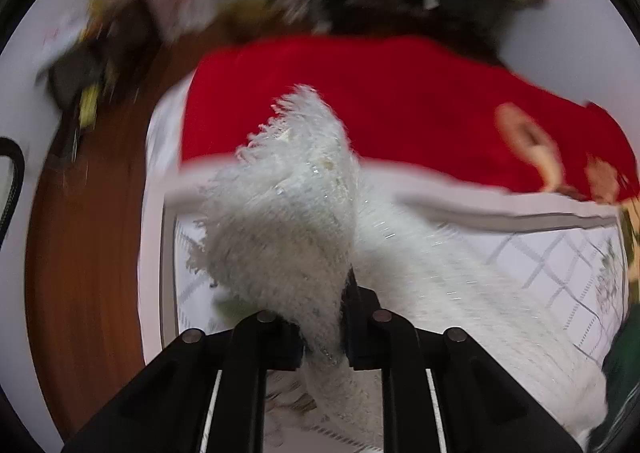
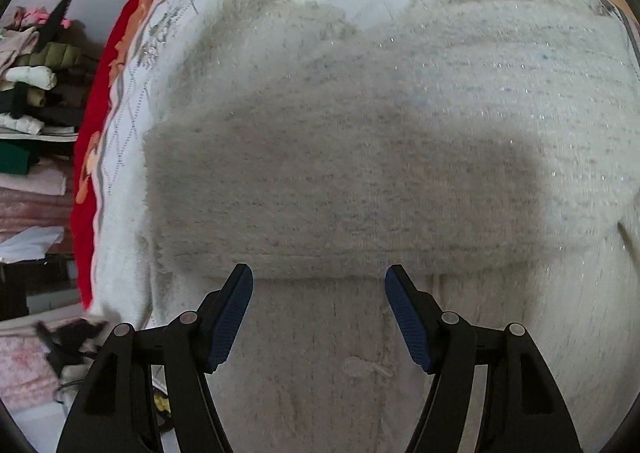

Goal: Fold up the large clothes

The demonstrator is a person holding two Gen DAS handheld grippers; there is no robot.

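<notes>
So the surface was a bed [image 2: 132,109] with a white quilted cover and a red floral blanket [image 1: 400,101] along one side, with shelves of stacked clothes [image 2: 32,93] behind. Our fuzzy white garment [image 2: 360,141] lay spread across the cover, one flap already doubled over the body. The left tongs [image 1: 324,333] were clamped tight on a fringed edge of it, lifting that bit up off the bed. The right tongs [image 2: 320,317] hung spread wide just over the folded edge, gripping nothing. Tip, as we saw it: carry the lifted edge straight across, keep it taut, and use the free tongs to pin the crease so the pile doesn't bunch.
</notes>
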